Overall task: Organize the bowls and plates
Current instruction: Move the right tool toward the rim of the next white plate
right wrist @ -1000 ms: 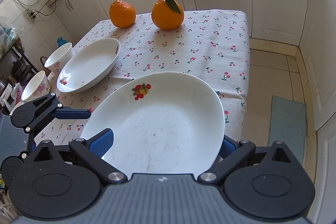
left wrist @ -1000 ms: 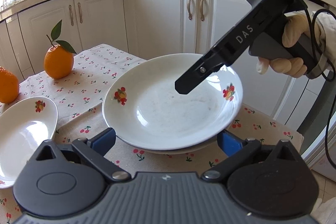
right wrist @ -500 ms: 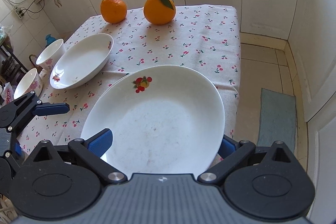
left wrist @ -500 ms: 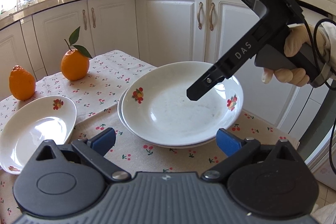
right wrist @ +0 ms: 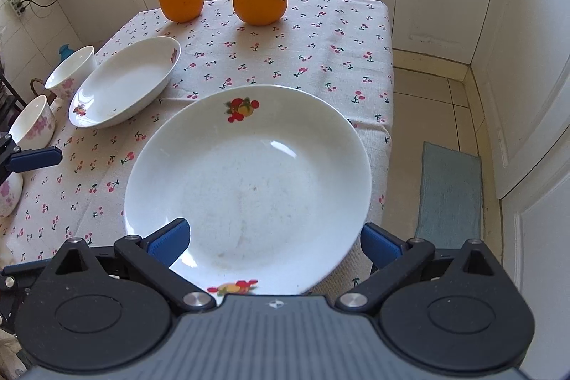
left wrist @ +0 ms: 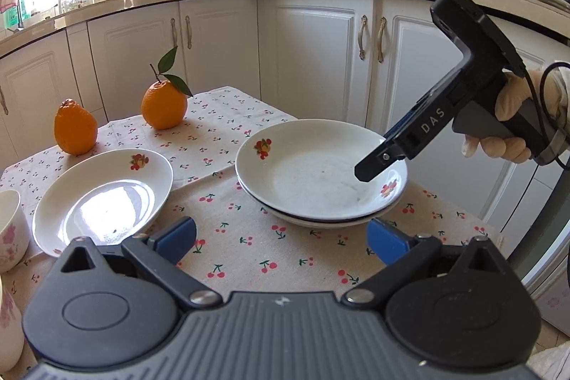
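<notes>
Now the top plate (left wrist: pixel 313 173) rests nested on the lower plate (left wrist: pixel 342 222) at centre frame in the left wrist view, where a second ago it was tilted up off the stack. The right tongs (right wrist: pixel 274 243) stand wide, blue pads either side of the plate's near rim without pinching it, so the plate looks released. The left tongs (left wrist: pixel 281 239) are also wide and hold nothing, pulled back from the stack over the cherry-print bench (left wrist: pixel 249 251). That likely finishes this stacking step. A third plate (left wrist: pixel 103 198) lies alone at lower left, with two floral bowls (right wrist: pixel 30 121) at the left edge of the right wrist view, still to be gathered.
</notes>
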Tool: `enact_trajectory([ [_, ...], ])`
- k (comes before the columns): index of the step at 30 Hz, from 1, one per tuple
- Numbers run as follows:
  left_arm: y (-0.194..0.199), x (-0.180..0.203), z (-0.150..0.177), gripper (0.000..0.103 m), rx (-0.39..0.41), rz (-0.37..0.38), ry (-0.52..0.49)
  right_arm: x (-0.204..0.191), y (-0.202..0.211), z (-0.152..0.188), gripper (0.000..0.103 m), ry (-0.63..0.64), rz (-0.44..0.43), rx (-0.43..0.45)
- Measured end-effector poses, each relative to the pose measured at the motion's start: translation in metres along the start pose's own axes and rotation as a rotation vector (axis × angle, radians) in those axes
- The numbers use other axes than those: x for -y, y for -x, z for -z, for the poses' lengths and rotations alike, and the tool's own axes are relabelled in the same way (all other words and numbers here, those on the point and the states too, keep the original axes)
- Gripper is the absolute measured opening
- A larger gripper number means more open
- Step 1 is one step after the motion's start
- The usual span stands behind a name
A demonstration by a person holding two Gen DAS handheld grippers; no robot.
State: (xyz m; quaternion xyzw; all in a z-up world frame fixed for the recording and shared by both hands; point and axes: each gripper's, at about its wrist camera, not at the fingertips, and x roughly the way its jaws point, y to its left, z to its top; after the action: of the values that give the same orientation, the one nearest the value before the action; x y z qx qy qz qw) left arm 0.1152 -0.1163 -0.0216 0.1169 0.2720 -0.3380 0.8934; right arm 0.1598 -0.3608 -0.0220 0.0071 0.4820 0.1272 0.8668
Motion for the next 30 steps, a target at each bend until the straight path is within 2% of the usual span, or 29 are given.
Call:
enact_trajectory([
  [3, 0.008, -0.002, 0.003, 0.102, 0.003, -0.018, 0.013, -0.009, 0.008, 0.003, 0.103, 0.019, 0.015, 0.024],
  [8, 0.015, -0.006, 0.008, 0.102, -0.01, -0.088, 0.05, -0.036, 0.028, 0.011, 0.103, 0.085, 0.037, 0.086],
  [15, 0.019, -0.016, 0.019, 0.102, -0.048, -0.228, 0.108, -0.078, 0.046, 0.02, 0.103, 0.217, 0.067, 0.15],
  [23, 0.009, -0.045, 0.021, 0.102, -0.089, -0.365, 0.24, -0.106, 0.049, 0.008, 0.103, 0.305, 0.048, 0.187],
  [30, -0.008, -0.066, 0.021, 0.102, -0.101, -0.417, 0.307, -0.114, 0.038, -0.01, 0.103, 0.338, 0.016, 0.178],
])
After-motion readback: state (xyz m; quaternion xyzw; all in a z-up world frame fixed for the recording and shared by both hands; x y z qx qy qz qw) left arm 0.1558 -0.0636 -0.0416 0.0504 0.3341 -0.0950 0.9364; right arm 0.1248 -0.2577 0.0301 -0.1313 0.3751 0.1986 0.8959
